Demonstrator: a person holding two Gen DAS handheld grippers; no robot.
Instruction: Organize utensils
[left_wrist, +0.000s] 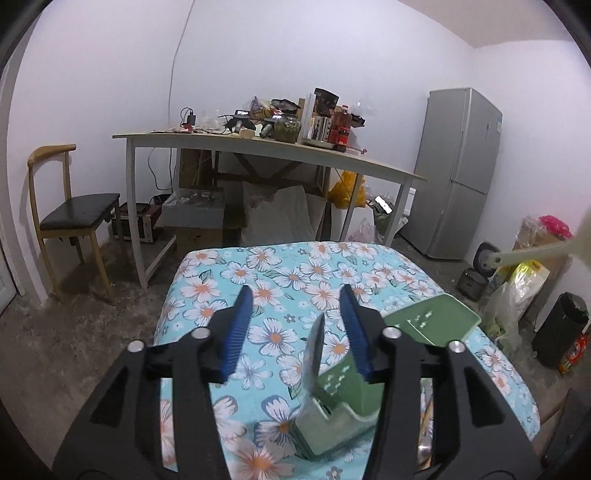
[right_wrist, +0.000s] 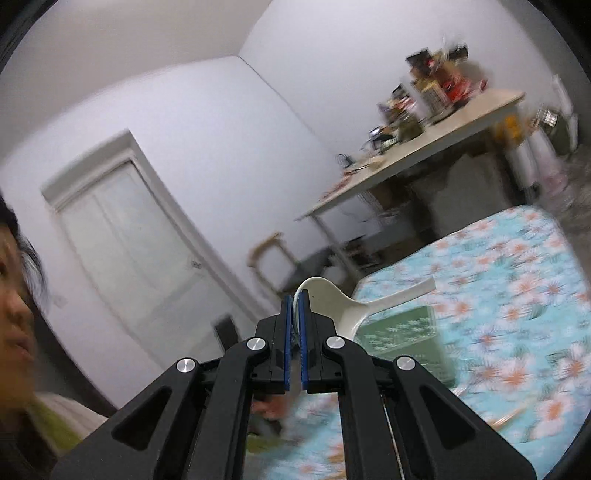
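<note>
My left gripper (left_wrist: 297, 299) is open above the floral tablecloth (left_wrist: 258, 273). Below its jaws stands a green utensil holder (left_wrist: 343, 398) with slotted walls, and a metal knife blade (left_wrist: 313, 354) sticks up out of its near compartment. My right gripper (right_wrist: 295, 299) is shut on the bowl of a cream-white plastic spoon (right_wrist: 343, 302), held in the air with the handle pointing right over the green holder (right_wrist: 399, 328). The spoon's handle also shows at the right edge of the left wrist view (left_wrist: 535, 251). The right wrist view is blurred.
A second green tray part (left_wrist: 432, 317) lies to the right of the holder. Some utensils (left_wrist: 424, 435) lie on the cloth under my left gripper's right finger. A cluttered table (left_wrist: 258, 147), a chair (left_wrist: 70, 218) and a fridge (left_wrist: 458, 173) stand behind.
</note>
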